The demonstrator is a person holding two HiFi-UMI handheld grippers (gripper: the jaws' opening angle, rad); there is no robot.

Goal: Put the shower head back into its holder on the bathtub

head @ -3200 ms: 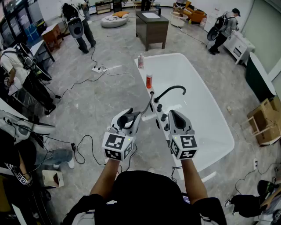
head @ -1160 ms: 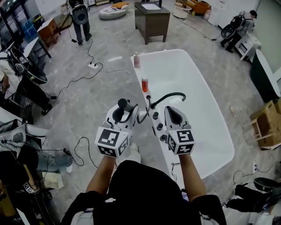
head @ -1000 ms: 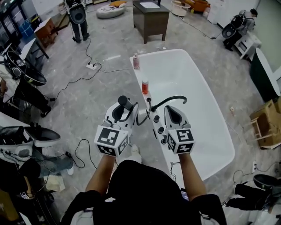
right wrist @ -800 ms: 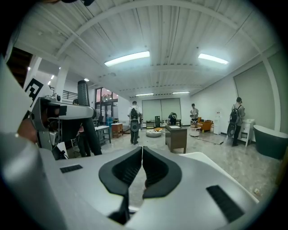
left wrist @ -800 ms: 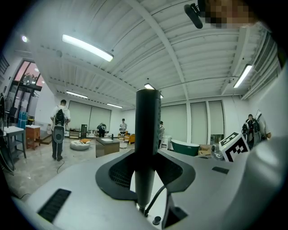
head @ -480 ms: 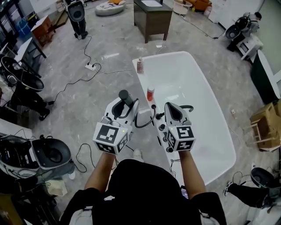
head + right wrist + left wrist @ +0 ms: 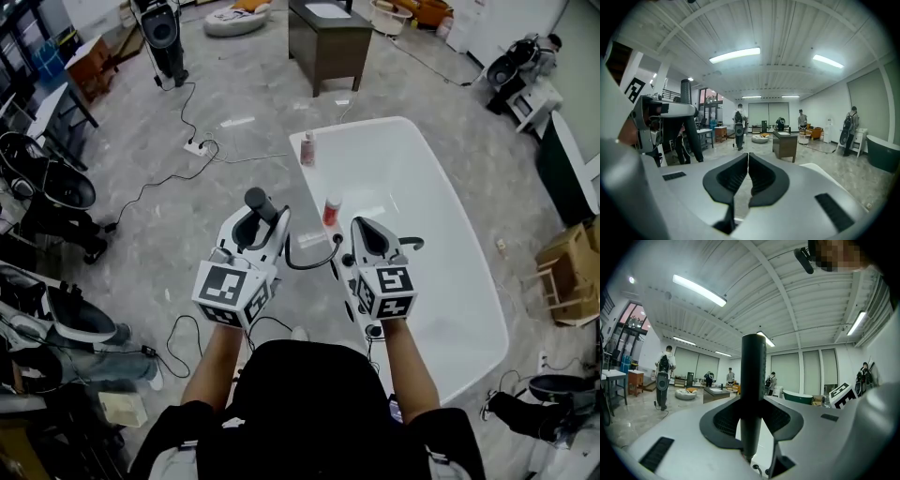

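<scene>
Your left gripper (image 7: pixel 257 225) clamps the black shower head (image 7: pixel 753 394) upright, its hose (image 7: pixel 309 265) looping below. Your right gripper (image 7: pixel 746 176) is closed on nothing. The white bathtub (image 7: pixel 403 173) lies just ahead on grey floor (image 7: pixel 169 253) strewn with cables (image 7: pixel 173 178). A dark cabinet (image 7: pixel 323 37) stands beyond.

You're working in a large open hall, probably a test lab or recording studio rather than a home. A freestanding white oval bathtub (image 7: pixel 412 192) sits mid-room on a grey stone-patterned floor (image 7: pixel 141 234). Around it are a dark brown vanity cabinet (image 7: pixel 328 42), loose black cables (image 7: pixel 178 141), brown cardboard boxes (image 7: pixel 572 267), long ceiling strip lights (image 7: pixel 734 55) and people carrying gear (image 7: pixel 161 37).
</scene>
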